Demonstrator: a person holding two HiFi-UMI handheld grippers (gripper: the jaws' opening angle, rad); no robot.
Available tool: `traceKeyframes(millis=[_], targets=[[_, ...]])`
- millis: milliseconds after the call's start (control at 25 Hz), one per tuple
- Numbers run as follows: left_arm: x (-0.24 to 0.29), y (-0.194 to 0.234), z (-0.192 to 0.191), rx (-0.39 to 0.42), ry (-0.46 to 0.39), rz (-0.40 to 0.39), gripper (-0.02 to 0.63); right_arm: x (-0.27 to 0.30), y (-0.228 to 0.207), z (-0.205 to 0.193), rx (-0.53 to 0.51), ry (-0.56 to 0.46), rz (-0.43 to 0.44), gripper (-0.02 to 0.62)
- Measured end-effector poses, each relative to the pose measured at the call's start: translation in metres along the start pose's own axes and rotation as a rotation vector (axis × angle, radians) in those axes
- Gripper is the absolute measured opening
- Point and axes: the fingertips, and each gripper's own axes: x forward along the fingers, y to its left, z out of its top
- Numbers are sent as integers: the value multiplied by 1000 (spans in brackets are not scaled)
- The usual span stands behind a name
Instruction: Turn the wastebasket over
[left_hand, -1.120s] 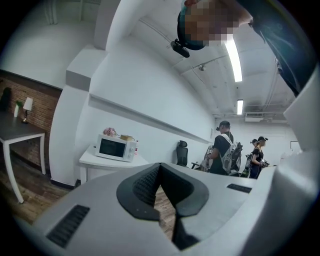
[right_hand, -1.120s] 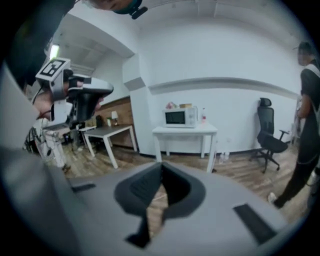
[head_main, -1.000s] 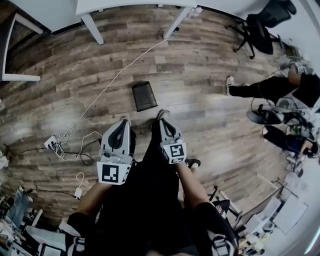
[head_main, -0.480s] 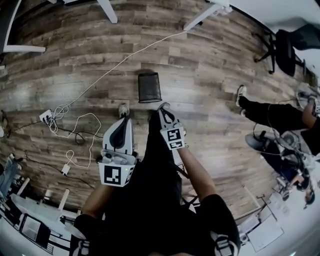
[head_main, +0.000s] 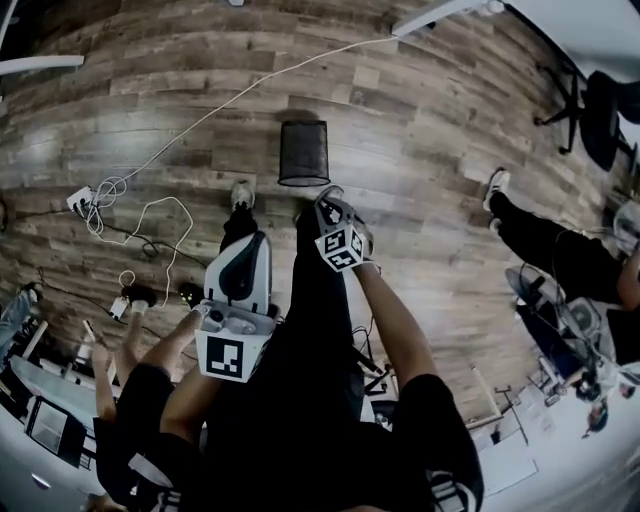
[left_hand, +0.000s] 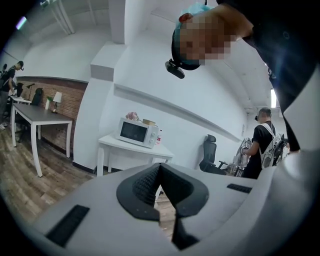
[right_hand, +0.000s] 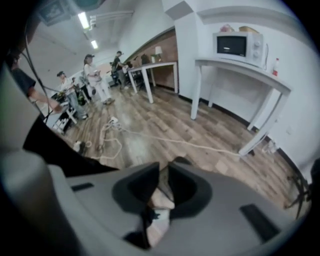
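The black mesh wastebasket (head_main: 303, 153) stands on the wooden floor ahead of my feet in the head view. My right gripper (head_main: 328, 196) points steeply down just below it, apart from it. Its jaws have just been opening and show a narrow gap (right_hand: 164, 170) with only floor and a shoe behind, nothing held. A dark shape (right_hand: 183, 161) just past the tips may be the basket. My left gripper (head_main: 250, 240) hangs lower left of the basket, over my left leg. Its jaws (left_hand: 159, 167) are shut and empty, aimed at the far wall.
A white cable (head_main: 200, 120) runs across the floor to a power strip (head_main: 80, 200) at the left. A table leg (head_main: 440, 12) stands behind the basket. A seated person's legs (head_main: 540, 240) and an office chair (head_main: 600, 110) are at the right. Another person (head_main: 120, 380) crouches at the lower left.
Both grippers have sunk toward the floor. The right one dropped further, tipped down and came close to the basket, its jaws parting slightly. A person has come into view at the lower left.
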Motion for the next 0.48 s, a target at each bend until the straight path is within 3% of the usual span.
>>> traceKeyframes(millis=[120,280,480], targets=[[5,7,-21,-3,17,1,32,36,3,-34,-54,91,18,118],[11,19,-54,-18,40,15,34,78,-4,-79,-116,201,17,127],[11,37,-89,-16,79,27,32,120,-4,-132,-121,306,23,127]])
